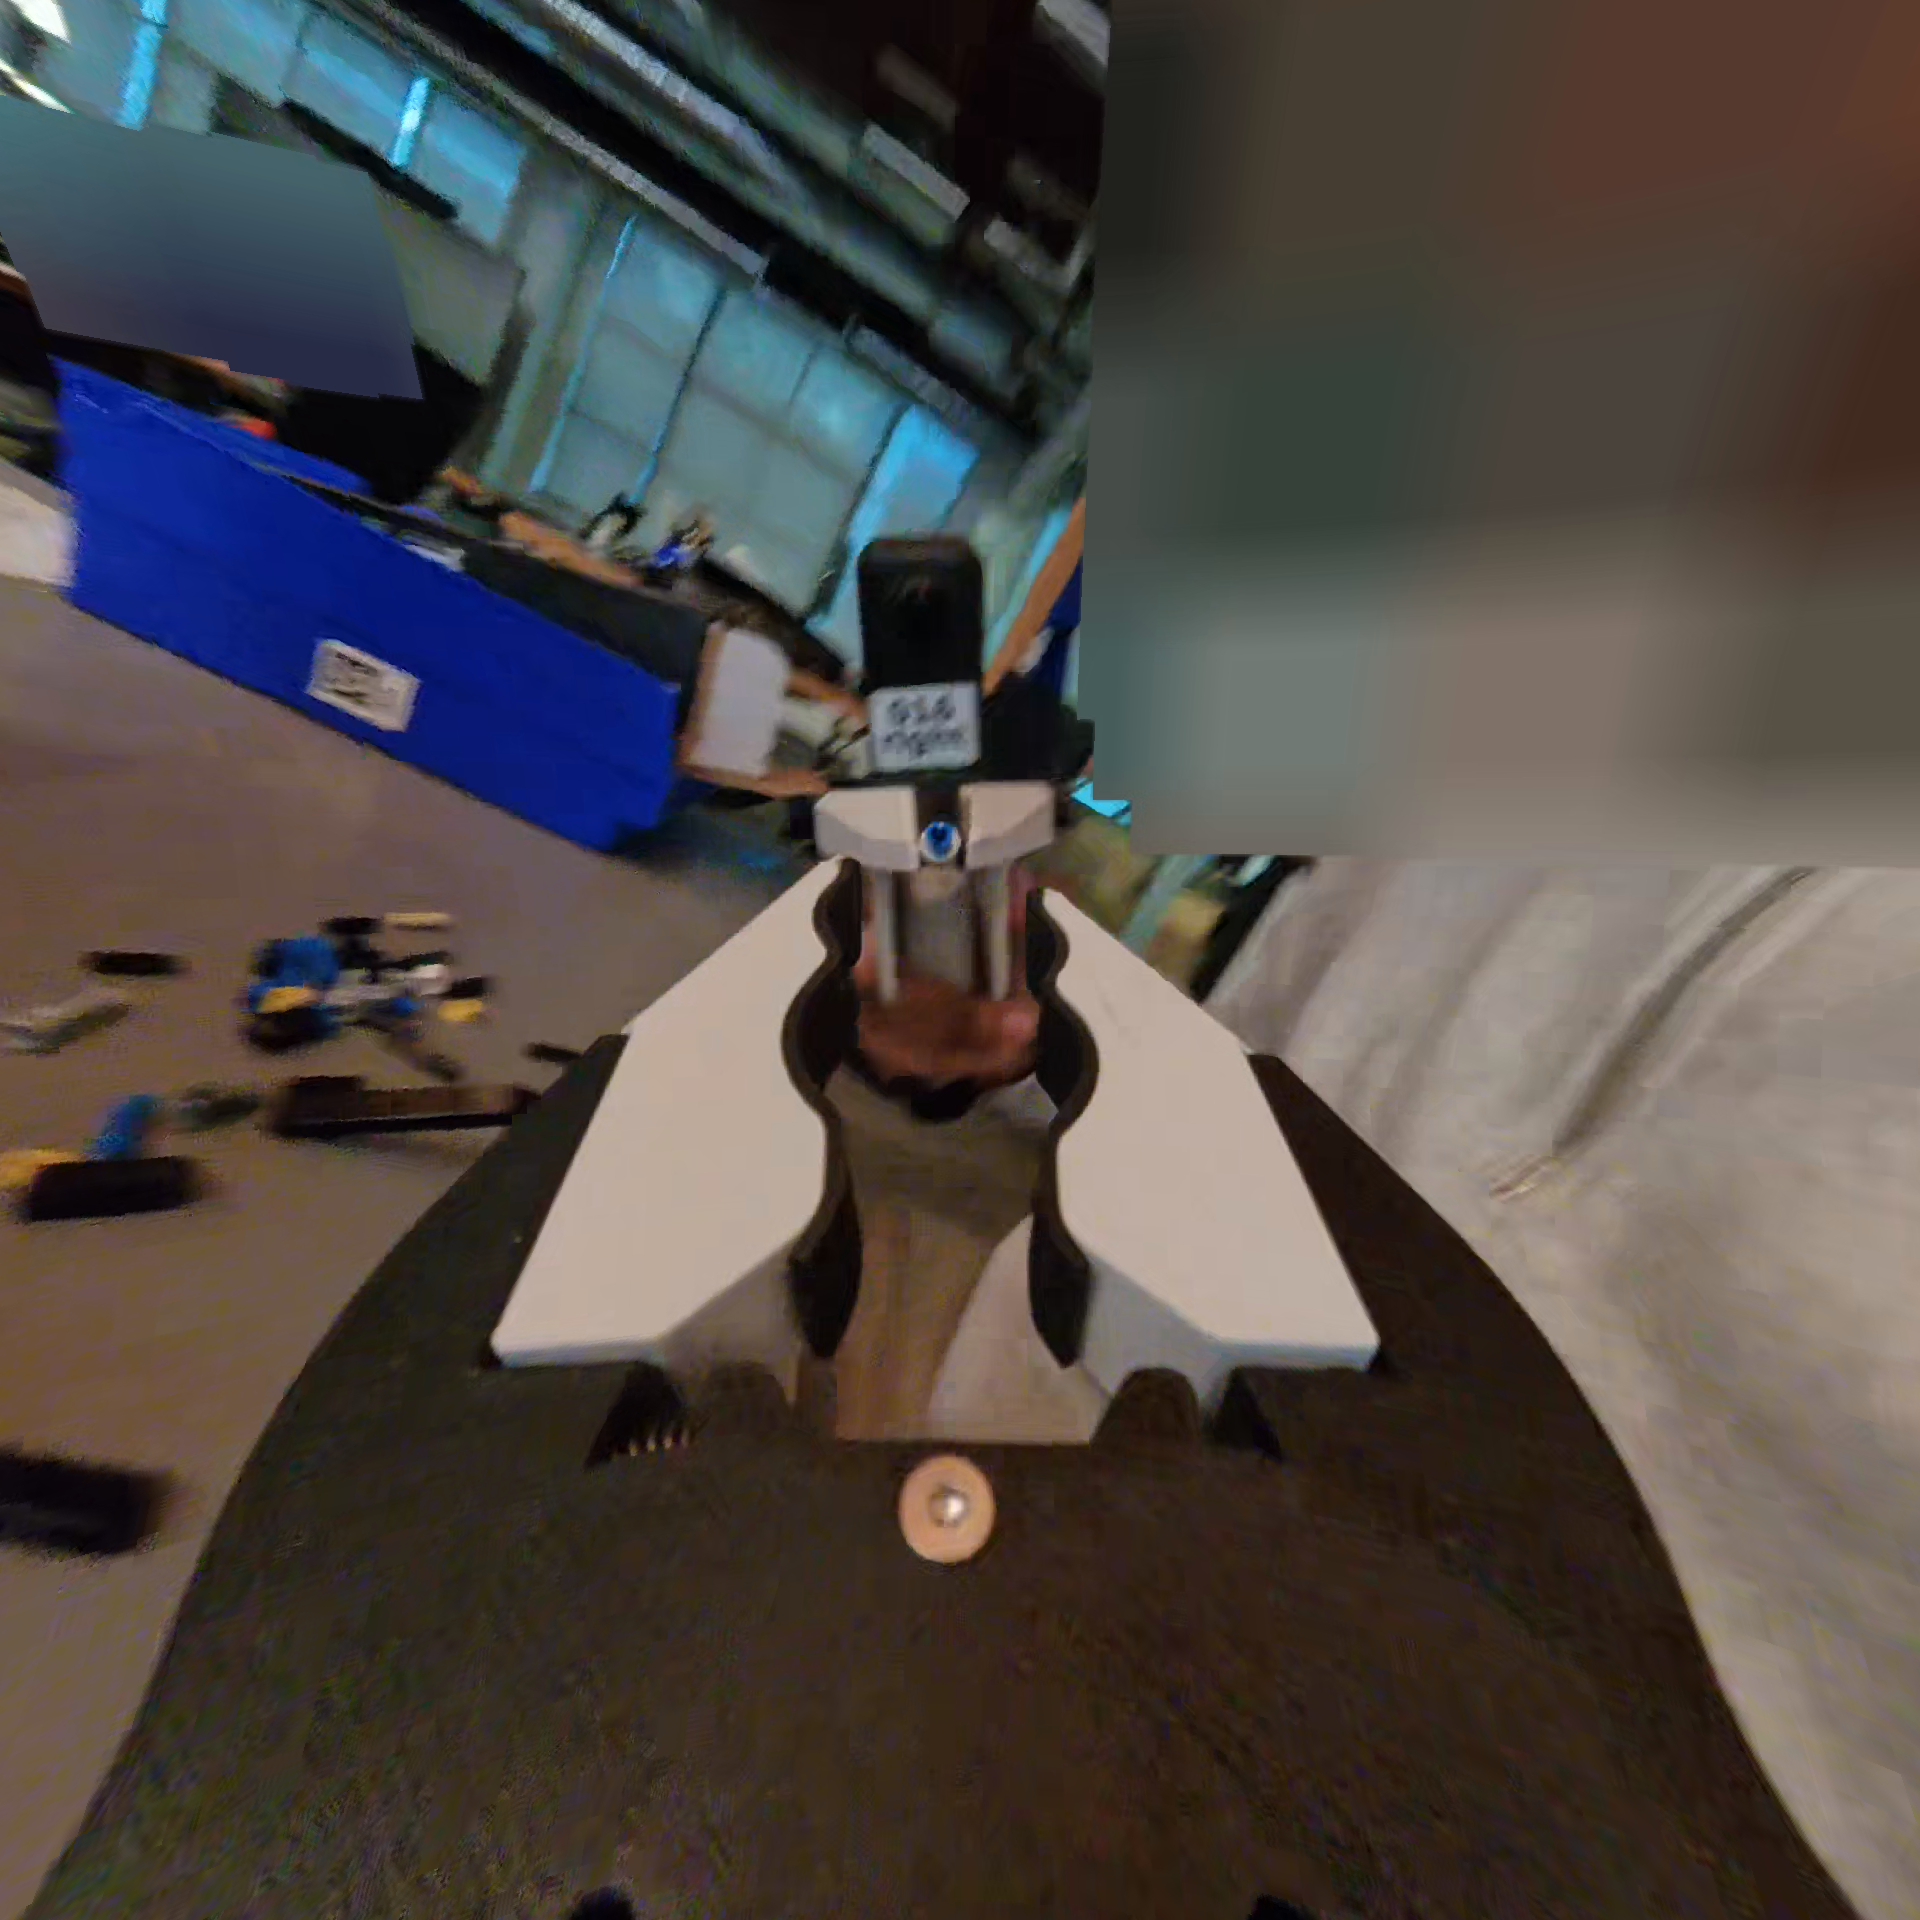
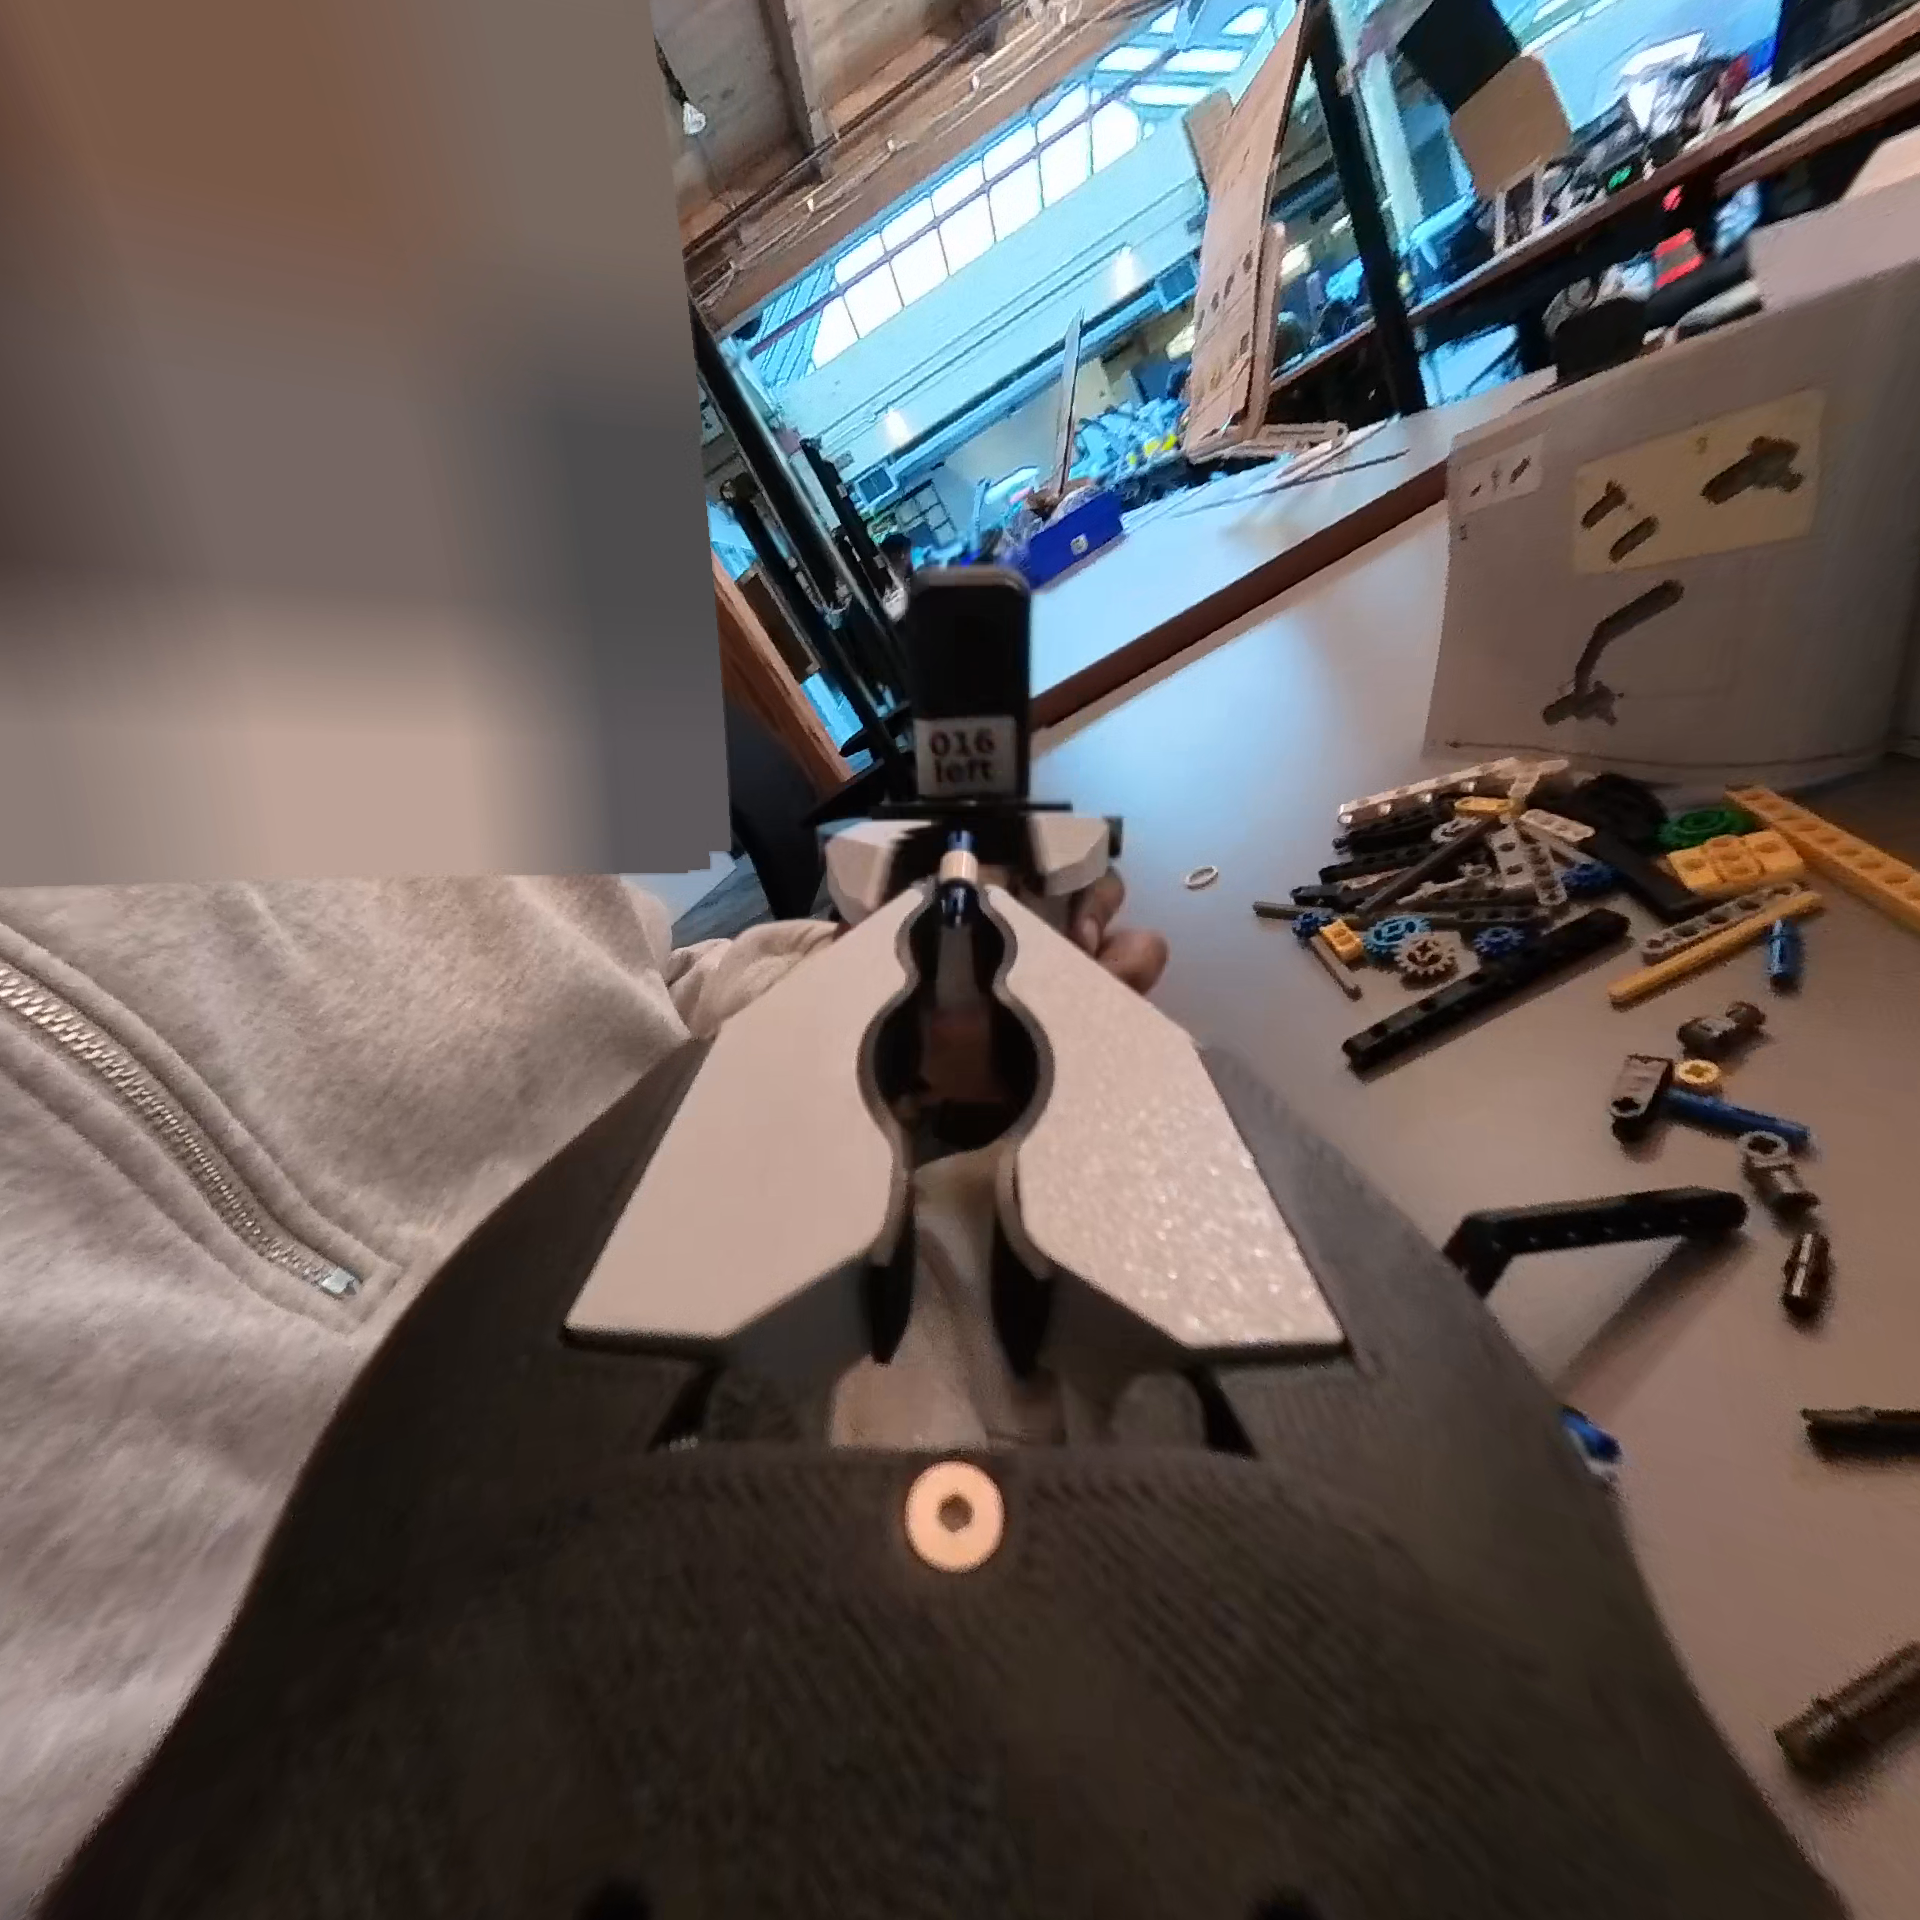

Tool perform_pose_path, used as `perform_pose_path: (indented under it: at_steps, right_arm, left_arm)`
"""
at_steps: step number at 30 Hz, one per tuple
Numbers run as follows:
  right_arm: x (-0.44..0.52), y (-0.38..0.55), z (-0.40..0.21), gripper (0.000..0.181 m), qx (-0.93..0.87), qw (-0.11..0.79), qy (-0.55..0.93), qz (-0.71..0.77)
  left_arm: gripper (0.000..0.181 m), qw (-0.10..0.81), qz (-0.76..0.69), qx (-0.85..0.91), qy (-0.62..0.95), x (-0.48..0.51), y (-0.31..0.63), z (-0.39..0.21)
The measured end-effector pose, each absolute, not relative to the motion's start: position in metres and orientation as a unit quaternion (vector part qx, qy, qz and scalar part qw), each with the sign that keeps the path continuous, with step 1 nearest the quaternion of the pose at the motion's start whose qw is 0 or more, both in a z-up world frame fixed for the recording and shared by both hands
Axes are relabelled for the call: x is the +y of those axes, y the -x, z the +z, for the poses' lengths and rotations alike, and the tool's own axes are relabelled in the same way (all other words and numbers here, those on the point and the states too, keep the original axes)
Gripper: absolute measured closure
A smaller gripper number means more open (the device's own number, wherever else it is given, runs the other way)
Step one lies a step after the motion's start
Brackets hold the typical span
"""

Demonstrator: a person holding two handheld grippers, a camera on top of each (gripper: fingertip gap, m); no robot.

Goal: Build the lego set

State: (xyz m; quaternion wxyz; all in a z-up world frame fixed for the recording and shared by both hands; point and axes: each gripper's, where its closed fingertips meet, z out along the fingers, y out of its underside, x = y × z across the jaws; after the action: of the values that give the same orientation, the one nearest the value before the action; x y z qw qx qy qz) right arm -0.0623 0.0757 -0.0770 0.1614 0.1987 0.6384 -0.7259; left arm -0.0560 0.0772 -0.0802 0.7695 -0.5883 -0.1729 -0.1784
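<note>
Left wrist view: left gripper (image 1: pixel 940 904) raised above the grey table (image 1: pixel 312 810), jaws nearly together, meeting the right gripper tip to tip at a small blue piece (image 1: pixel 937 840); which one holds it cannot be told. Loose lego parts (image 1: pixel 343 997) lie blurred at left; blue bin (image 1: pixel 312 582) and windows behind.

Right wrist view: right gripper (image 2: pixel 956 914), jaws narrowed around a blue-and-white pin (image 2: pixel 957 871). Lego pile (image 2: pixel 1538 883) on table (image 2: pixel 1195 748), instruction sheet (image 2: pixel 1631 582) behind; shelving, skylights.

Dim, motion-blurred, fisheye-warped edges
</note>
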Motion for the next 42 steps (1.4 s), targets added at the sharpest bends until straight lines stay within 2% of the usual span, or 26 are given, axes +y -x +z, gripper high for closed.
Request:
perform_pose_path:
  at_steps: [2, 5, 10, 23, 31, 42]
  right_arm:
    - [0.077, 0.062, -0.085, 0.179, 0.656, 0.176, -0.201, -0.706]
    - [0.075, 0.057, -0.108, 0.179, 0.707, 0.19, -0.202, -0.651]
    - [0.074, 0.049, -0.121, 0.178, 0.738, 0.195, -0.189, -0.617]
    - [0.077, 0.045, -0.119, 0.179, 0.702, 0.276, -0.201, -0.625]
    - [0.077, 0.042, -0.12, 0.179, 0.694, 0.301, -0.199, -0.623]
    - [0.076, 0.039, -0.119, 0.179, 0.69, 0.315, -0.199, -0.621]
  left_arm:
    - [0.152, 0.753, -0.11, -0.159, 0.629, 0.078, 0.058, -0.089]
    - [0.154, 0.732, -0.086, -0.136, 0.662, 0.082, 0.054, -0.098]
    - [0.166, 0.691, -0.043, -0.096, 0.715, 0.09, 0.045, -0.116]
    - [0.172, 0.693, -0.028, -0.075, 0.717, 0.089, 0.042, -0.114]
    - [0.169, 0.692, -0.025, -0.067, 0.719, 0.088, 0.04, -0.114]
    - [0.175, 0.674, -0.005, -0.049, 0.737, 0.09, 0.036, -0.119]
